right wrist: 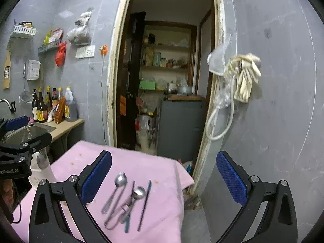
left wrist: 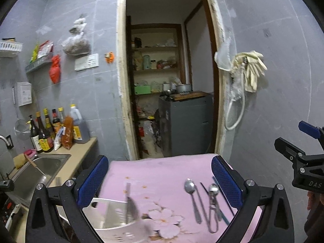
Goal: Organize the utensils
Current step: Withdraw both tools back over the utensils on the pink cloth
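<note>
Both tongs, left [left wrist: 160, 180] and right [right wrist: 164, 177], gape wide, empty; "DAS" lettering [left wrist: 314, 184] readable.

Shiny metal spoons [right wrist: 120, 179] lie on soft matt pink cloth [right wrist: 162, 174] ahead of the right hand-held gripper [right wrist: 164, 174], whose pads [right wrist: 230, 175] are textured blue.

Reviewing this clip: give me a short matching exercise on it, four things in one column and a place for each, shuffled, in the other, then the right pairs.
Things:
1. plain spoon
2. white utensil holder
3. sauce bottles
4. pale rubber gloves

Places:
A. hanging on the wall right of the doorway
B. standing on the counter beside the sink
C. lying flat on the pink cloth among loose utensils
D. at the cloth's left side, with a utensil standing in it

Pairs: 1-C, 2-D, 3-B, 4-A
</note>
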Tool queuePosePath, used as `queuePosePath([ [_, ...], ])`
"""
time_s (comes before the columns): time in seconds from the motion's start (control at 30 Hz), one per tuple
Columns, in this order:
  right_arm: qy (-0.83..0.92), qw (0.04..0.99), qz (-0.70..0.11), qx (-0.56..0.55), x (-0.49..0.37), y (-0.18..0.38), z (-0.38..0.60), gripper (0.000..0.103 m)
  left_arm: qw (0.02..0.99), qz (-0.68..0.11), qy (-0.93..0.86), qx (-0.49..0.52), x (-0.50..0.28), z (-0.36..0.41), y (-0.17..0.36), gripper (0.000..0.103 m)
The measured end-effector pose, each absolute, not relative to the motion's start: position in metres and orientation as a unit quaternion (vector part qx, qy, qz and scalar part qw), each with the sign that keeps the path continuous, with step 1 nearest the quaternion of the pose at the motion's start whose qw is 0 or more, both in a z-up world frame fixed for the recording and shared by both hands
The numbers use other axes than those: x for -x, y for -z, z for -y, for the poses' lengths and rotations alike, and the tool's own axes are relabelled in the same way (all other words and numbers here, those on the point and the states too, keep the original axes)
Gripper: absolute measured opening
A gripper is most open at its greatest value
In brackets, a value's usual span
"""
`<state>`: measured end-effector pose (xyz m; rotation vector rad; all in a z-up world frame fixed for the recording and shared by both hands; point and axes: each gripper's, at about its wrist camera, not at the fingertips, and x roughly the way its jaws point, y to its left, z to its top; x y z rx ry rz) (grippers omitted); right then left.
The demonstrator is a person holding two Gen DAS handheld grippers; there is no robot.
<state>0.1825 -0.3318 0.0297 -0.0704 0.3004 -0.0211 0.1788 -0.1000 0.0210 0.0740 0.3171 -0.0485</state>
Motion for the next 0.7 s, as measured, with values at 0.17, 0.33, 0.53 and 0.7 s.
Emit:
queuePosePath([
  [0.17,-0.007,0.984,-0.175,0.011,-0.198,-0.01,0.368,0.101,0.981,-0.186,0.036,-0.046,-0.197,0.134,-0.007,0.102],
  [0.33,-0.022,0.978,-0.205,-0.007,-0.22,0.019,0.393,0.101,0.976,-0.208,0.038,-0.048,-0.219,0.16,0.013,0.102],
  [0.53,-0.051,0.965,-0.254,-0.043,-0.246,0.065,0.405,0.094,0.961,-0.269,0.03,-0.052,-0.258,0.176,0.055,0.102],
  [0.7,-0.076,0.95,-0.298,-0.057,-0.274,0.105,0.399,0.075,0.95,-0.308,0.021,-0.039,-0.286,0.173,0.078,0.102],
])
